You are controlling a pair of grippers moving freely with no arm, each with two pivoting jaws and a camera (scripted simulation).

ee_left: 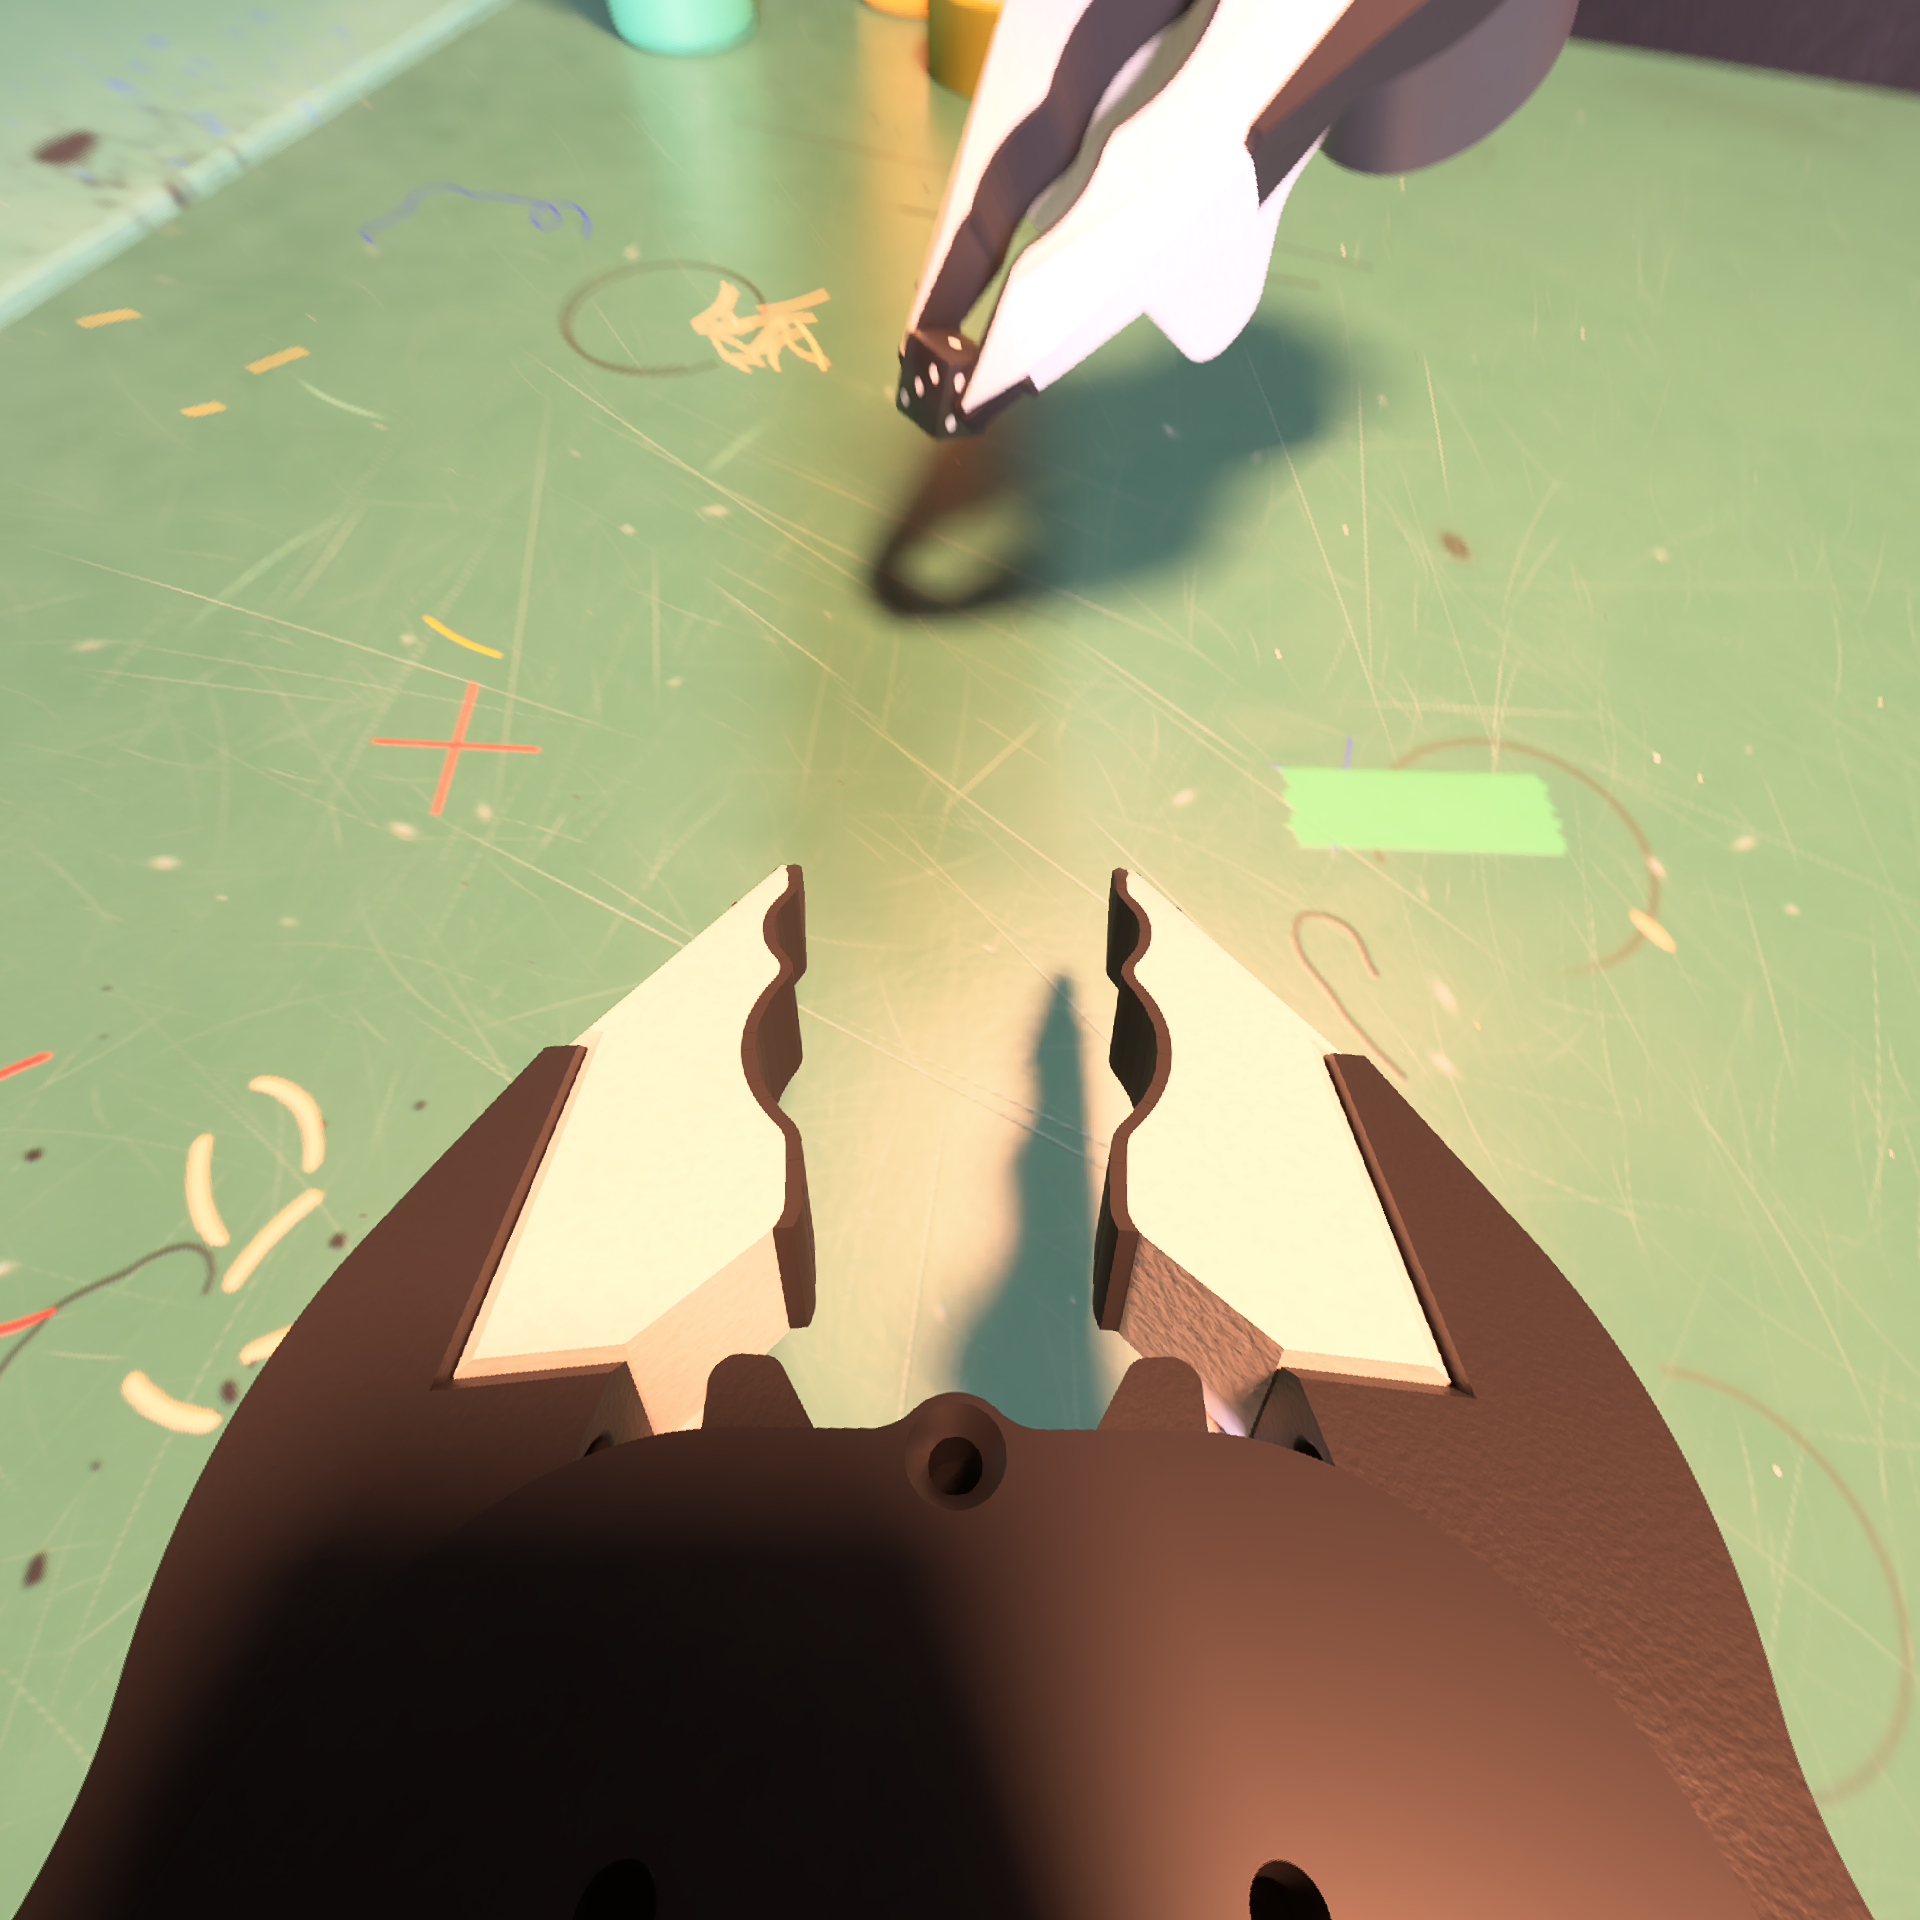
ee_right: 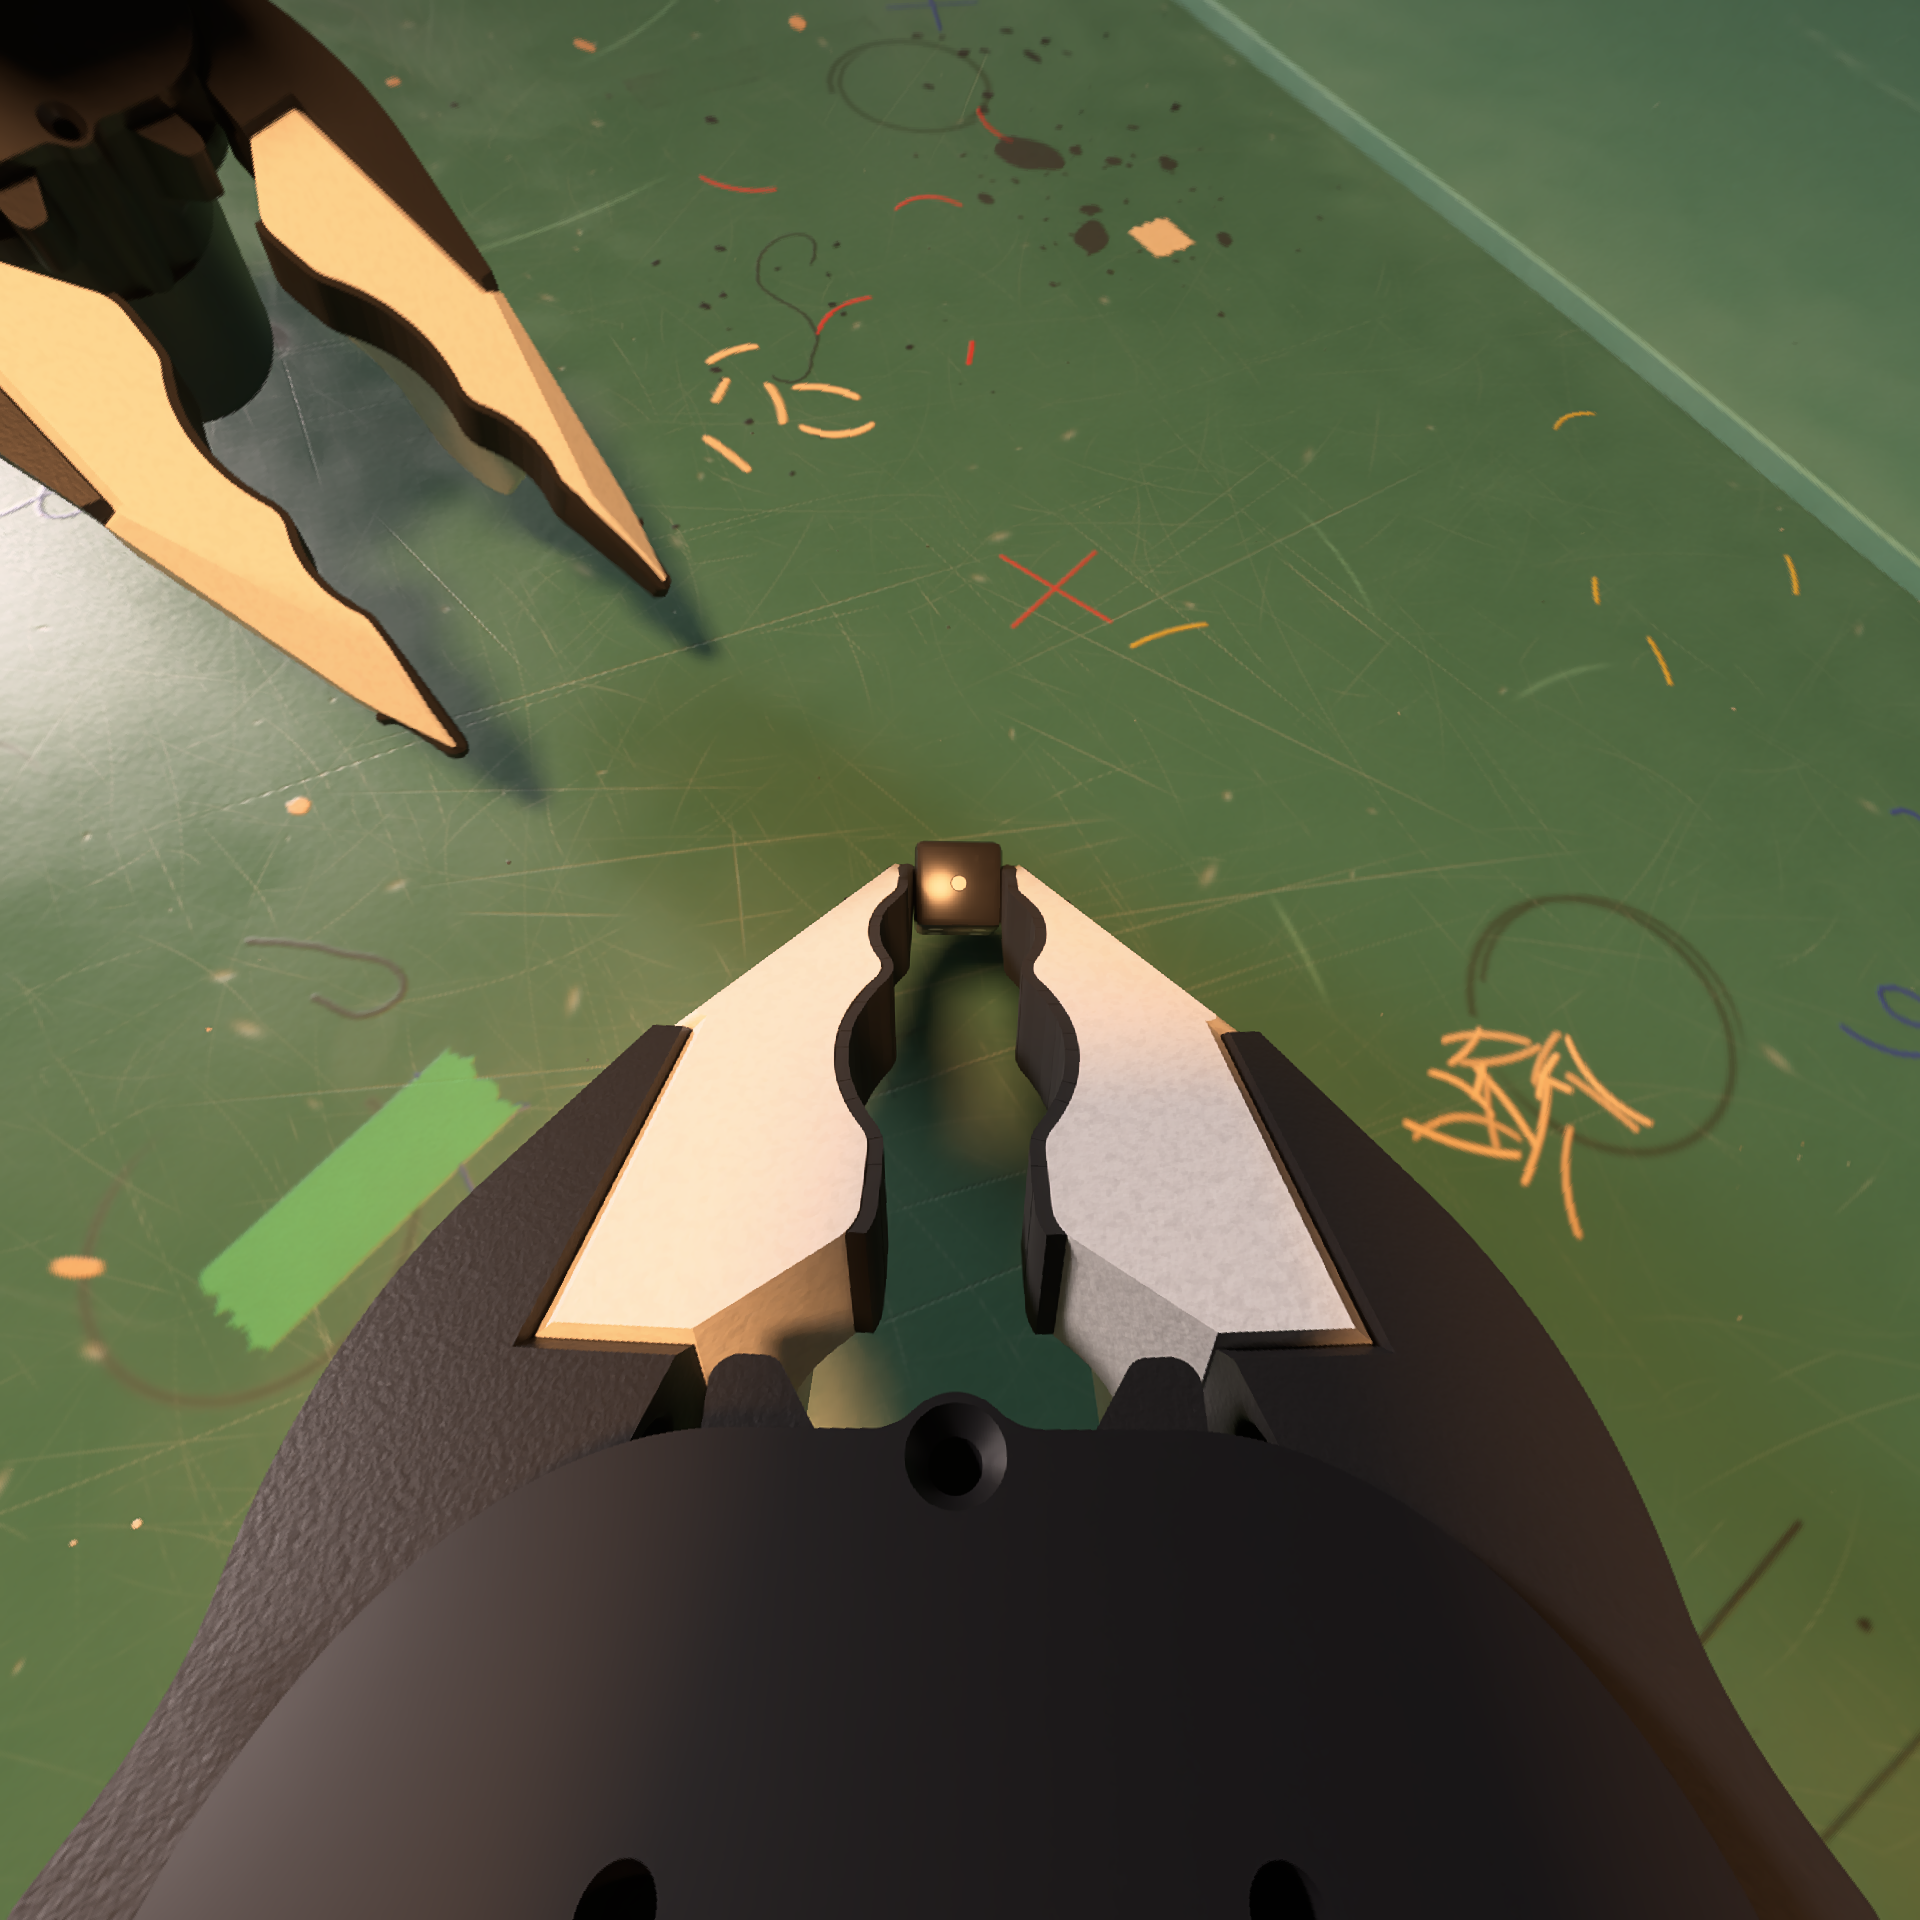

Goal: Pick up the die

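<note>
The right gripper [ee_right: 957, 883] has its jaws closed on the die [ee_right: 957, 885], which sits pinched between the very tips. In the right wrist view only one face of the die shows clearly, square-on to the camera with a single pale pip; a bright glare covers part of it, and the sides are hidden by the fingertips [ee_right: 902, 896]. In the left wrist view the die [ee_left: 933, 382] shows three dark faces with white pips, one corner pointing down; its far side is covered by the white finger. It hangs clear of the green table [ee_left: 1039, 675], with its shadow lying apart below it. Being a cube, it has no long axis to speak of.

The left gripper [ee_left: 956, 883] has its jaws open, with nothing between them but bare table; its body fills the bottom of its own view. In the right wrist view it [ee_right: 561, 665] comes in from the top left corner, its body cut off by the frame, the tips close to the table.

At the top edge of the left wrist view a mint cup [ee_left: 681, 23] and a yellow cup [ee_left: 961, 47] are cut off, so only their bases show. A strip of green tape [ee_left: 1423, 812] lies flat toward the right edge of the table. Scratches and chalk marks cover the surface.
</note>
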